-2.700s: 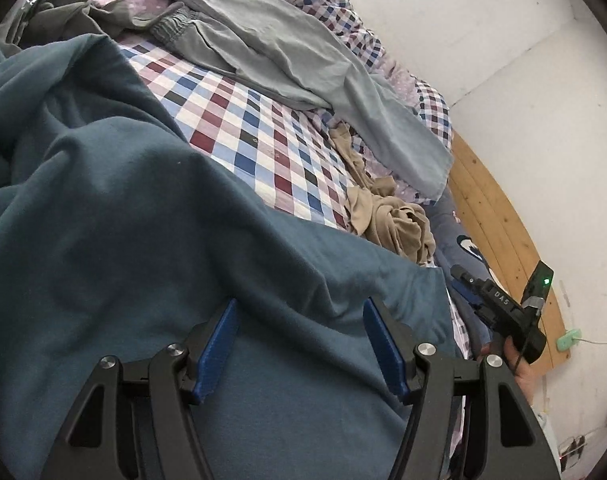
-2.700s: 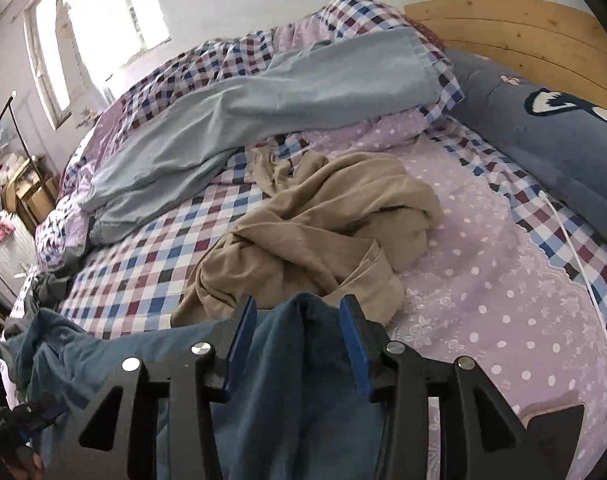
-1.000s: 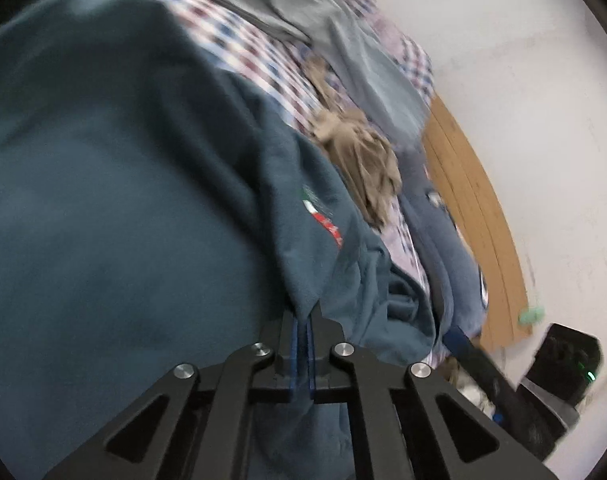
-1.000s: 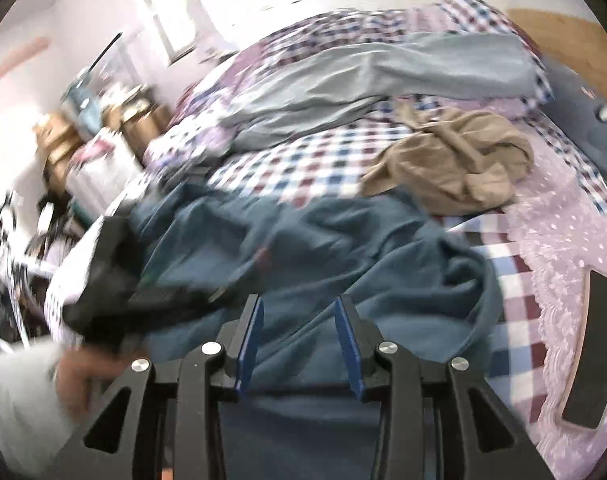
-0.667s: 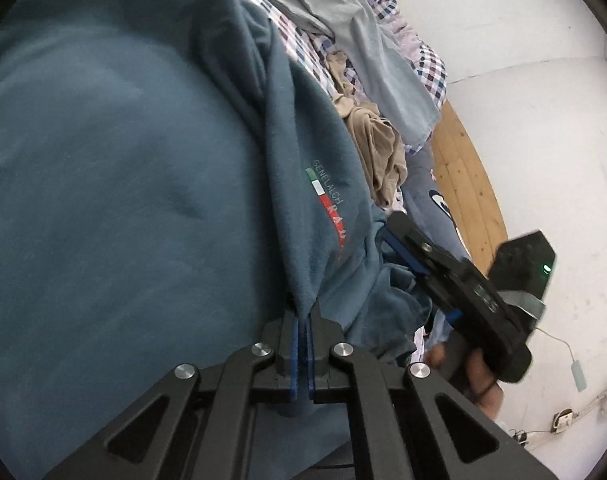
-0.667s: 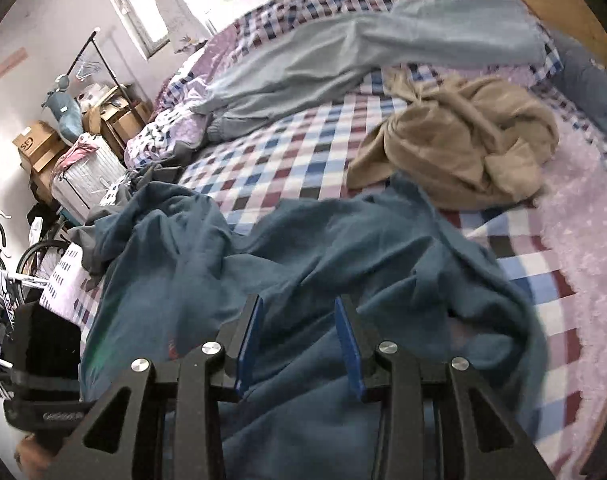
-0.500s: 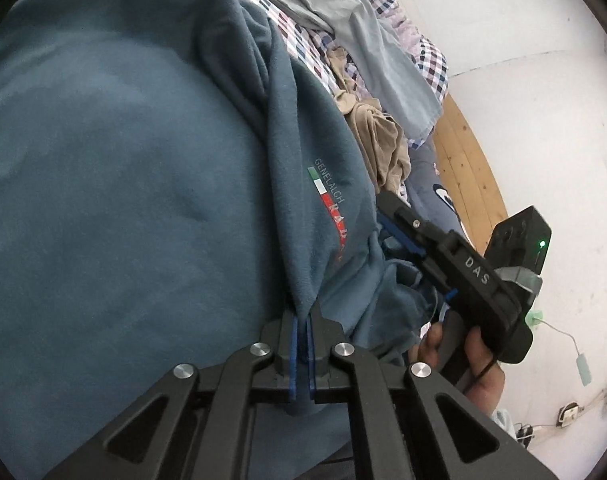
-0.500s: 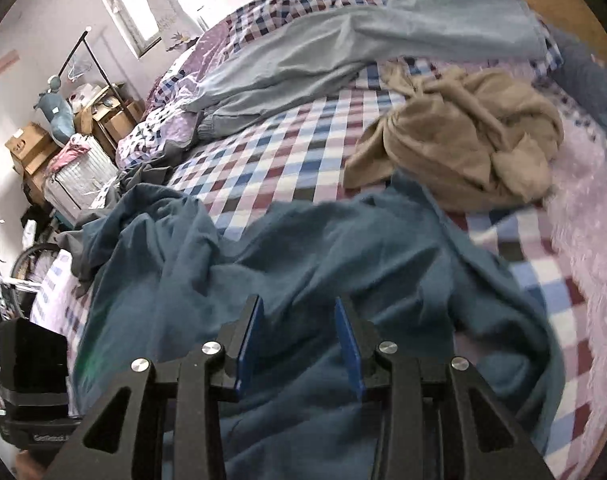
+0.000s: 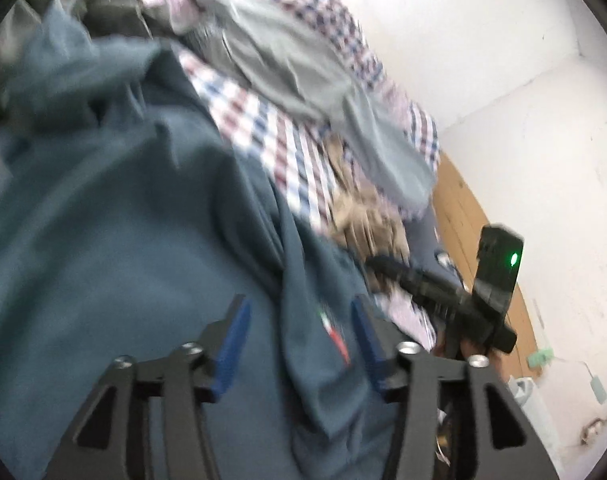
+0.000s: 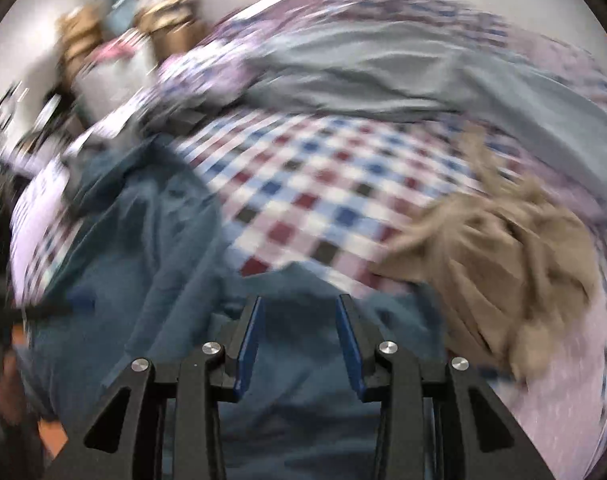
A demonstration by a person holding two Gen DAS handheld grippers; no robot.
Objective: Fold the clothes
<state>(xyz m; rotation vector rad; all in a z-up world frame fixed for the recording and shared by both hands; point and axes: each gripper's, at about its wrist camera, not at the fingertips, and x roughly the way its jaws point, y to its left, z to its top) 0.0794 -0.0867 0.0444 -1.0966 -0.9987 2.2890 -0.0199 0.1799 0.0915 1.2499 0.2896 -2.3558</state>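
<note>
Right now my left gripper (image 9: 299, 332) has its fingers spread wide over the teal sweatshirt (image 9: 115, 264) — nothing pinched, a fold with a small striped logo (image 9: 333, 334) lying between them. My right gripper (image 10: 299, 340) is parted too, empty above the same sweatshirt (image 10: 151, 264). It lies rumpled on the checked bed (image 10: 303, 184), just beside a crumpled tan garment (image 10: 499, 256); grey trousers (image 10: 383, 68) sprawl further up.

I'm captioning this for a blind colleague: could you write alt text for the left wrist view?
Motion-blurred view: the open left gripper hovers over a teal sweatshirt on a checked bedspread. Beyond lie grey trousers and a tan garment; the right gripper is at right.
</note>
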